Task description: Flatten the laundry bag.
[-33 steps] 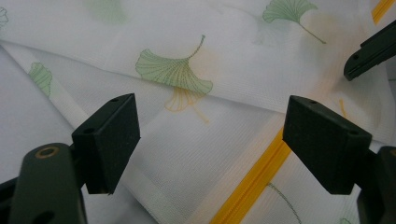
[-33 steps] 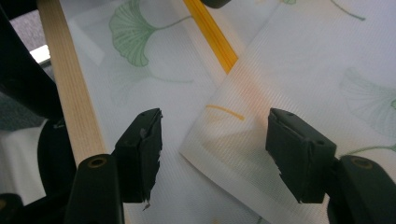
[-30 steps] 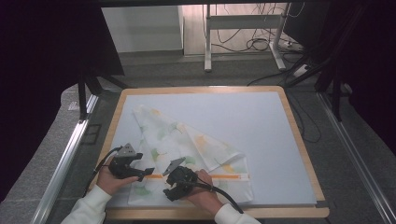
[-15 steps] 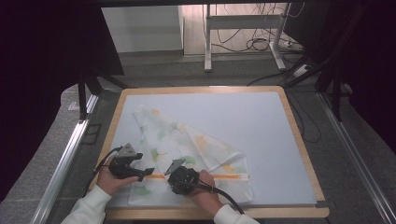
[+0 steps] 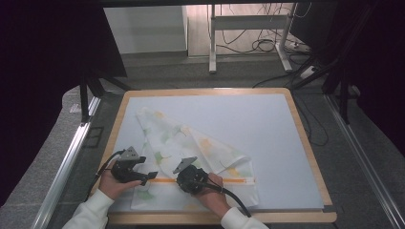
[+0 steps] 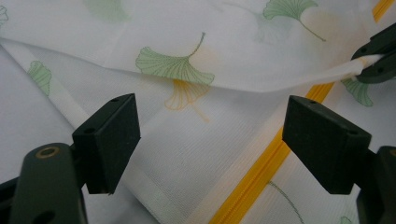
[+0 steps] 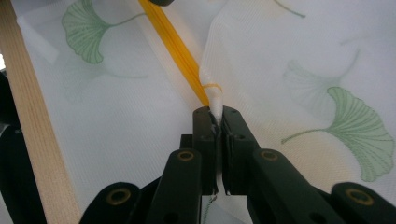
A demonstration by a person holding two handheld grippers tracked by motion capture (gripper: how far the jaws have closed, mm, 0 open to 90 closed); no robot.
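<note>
Your right gripper has just closed its jaws on the cloth's corner (lower centre); left gripper gapes wide. Next, I'd judge, lift and fold.

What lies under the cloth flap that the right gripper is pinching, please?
Under the flap in the right gripper: more cloth and the orange stripe; anything beneath that layer is covered.

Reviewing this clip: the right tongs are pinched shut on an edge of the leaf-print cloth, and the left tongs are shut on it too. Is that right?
Not quite. The left tongs stand open over the leaf-print cloth, pads apart, as the left gripper view shows. The right tongs are indeed pinched shut on an edge of it.
</note>
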